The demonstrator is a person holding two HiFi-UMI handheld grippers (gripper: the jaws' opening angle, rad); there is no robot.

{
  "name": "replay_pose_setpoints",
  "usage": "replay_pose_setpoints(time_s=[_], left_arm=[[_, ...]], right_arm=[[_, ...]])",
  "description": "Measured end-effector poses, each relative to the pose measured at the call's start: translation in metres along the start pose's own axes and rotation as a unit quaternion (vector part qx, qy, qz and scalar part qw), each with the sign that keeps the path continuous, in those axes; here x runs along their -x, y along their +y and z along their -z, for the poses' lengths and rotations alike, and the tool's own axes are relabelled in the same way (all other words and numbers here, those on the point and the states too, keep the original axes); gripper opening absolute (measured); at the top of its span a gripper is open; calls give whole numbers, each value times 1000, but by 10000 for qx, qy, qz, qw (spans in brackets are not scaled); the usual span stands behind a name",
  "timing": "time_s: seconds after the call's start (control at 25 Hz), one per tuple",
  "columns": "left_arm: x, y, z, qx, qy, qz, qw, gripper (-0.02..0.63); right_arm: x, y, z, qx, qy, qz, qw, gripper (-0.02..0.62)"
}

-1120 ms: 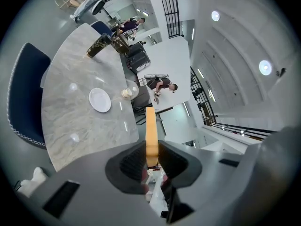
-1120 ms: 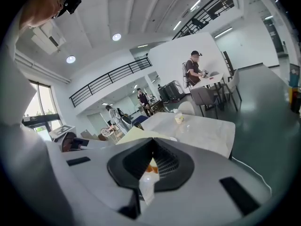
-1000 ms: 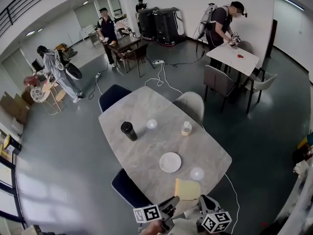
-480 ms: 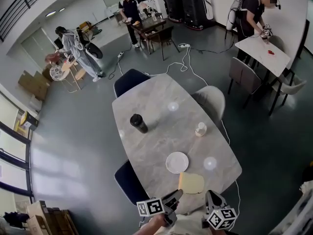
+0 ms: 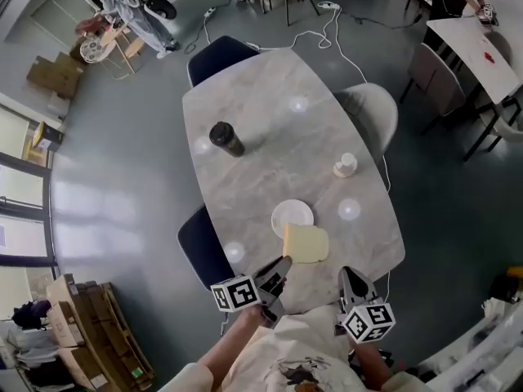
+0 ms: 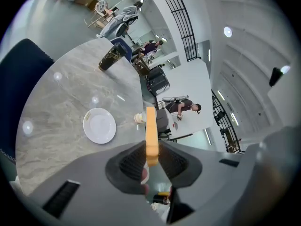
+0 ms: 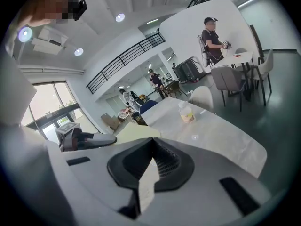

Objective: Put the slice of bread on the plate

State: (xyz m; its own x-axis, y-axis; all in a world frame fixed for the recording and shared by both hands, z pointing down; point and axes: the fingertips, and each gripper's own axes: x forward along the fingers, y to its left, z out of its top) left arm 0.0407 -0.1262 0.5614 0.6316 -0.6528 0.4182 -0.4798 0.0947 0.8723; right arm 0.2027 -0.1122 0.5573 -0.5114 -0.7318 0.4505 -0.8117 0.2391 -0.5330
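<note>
My left gripper is shut on a pale yellow slice of bread, held by its near edge above the marble table. In the left gripper view the bread stands edge-on between the pads. The small white plate lies just beyond the slice, whose far corner reaches the plate's near rim. That plate shows left of the jaws in the left gripper view. My right gripper hovers to the right of the bread, jaws together and holding nothing. From the right gripper view the bread shows to the left.
A dark tumbler stands at the table's far left and a small bottle at the right. Dark blue chairs and a white chair ring the table. Other people work at tables farther off.
Both grippers have moved forward over the table with the bread. The slice has gone from the table's near edge to the plate's near rim.
</note>
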Motion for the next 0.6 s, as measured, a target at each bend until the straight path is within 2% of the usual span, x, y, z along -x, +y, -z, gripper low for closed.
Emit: replay_pose_setpoints(time_s=[0.28,0.6], left_arm=[[-18,38,-7,355,-162,-302,9988,89],[-37,74,-15,375,-279,-556,9974,89]], right_arm=[[-53,0,10,251,434,-335,9982,6],[-97,-4,28,426,735,-631,9944,6]])
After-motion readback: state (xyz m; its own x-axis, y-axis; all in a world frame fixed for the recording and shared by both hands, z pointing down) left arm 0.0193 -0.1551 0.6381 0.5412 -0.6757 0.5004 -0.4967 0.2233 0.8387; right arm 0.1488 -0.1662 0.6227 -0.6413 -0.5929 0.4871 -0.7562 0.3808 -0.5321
